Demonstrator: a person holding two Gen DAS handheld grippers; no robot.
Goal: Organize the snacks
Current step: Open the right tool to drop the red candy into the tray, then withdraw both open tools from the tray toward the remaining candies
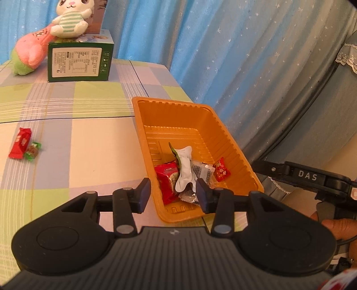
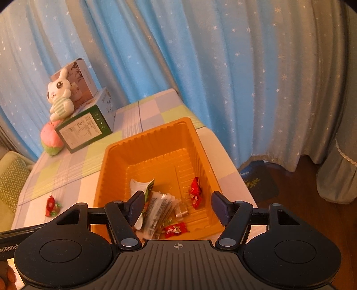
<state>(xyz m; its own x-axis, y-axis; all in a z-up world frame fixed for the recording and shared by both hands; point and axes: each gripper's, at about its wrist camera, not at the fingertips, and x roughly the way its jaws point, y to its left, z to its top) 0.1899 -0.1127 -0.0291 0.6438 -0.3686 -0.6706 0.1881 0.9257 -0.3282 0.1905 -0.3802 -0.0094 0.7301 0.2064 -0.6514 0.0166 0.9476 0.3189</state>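
An orange plastic tray [image 1: 142, 125] sits at the table's right edge and holds several wrapped snacks: a red packet [image 1: 166, 178], a white pouch [image 1: 185, 169], a silver bar [image 1: 203, 171] and a small red candy [image 1: 221, 170]. My left gripper [image 1: 173, 193] is open and empty, just above the tray's near end. My right gripper [image 2: 177, 206] is open and empty over the same tray [image 2: 111, 165]. A red bar [image 1: 20, 142] and a green candy [image 1: 32, 150] lie on the table at the left, also in the right wrist view [image 2: 52, 206].
A green box [image 1: 78, 60] with a plush rabbit [image 1: 69, 20] and a pink plush [image 1: 31, 51] stands at the table's back. Blue starred curtains hang behind. The table edge runs just right of the tray. A dark mat [image 2: 261, 180] lies on the floor.
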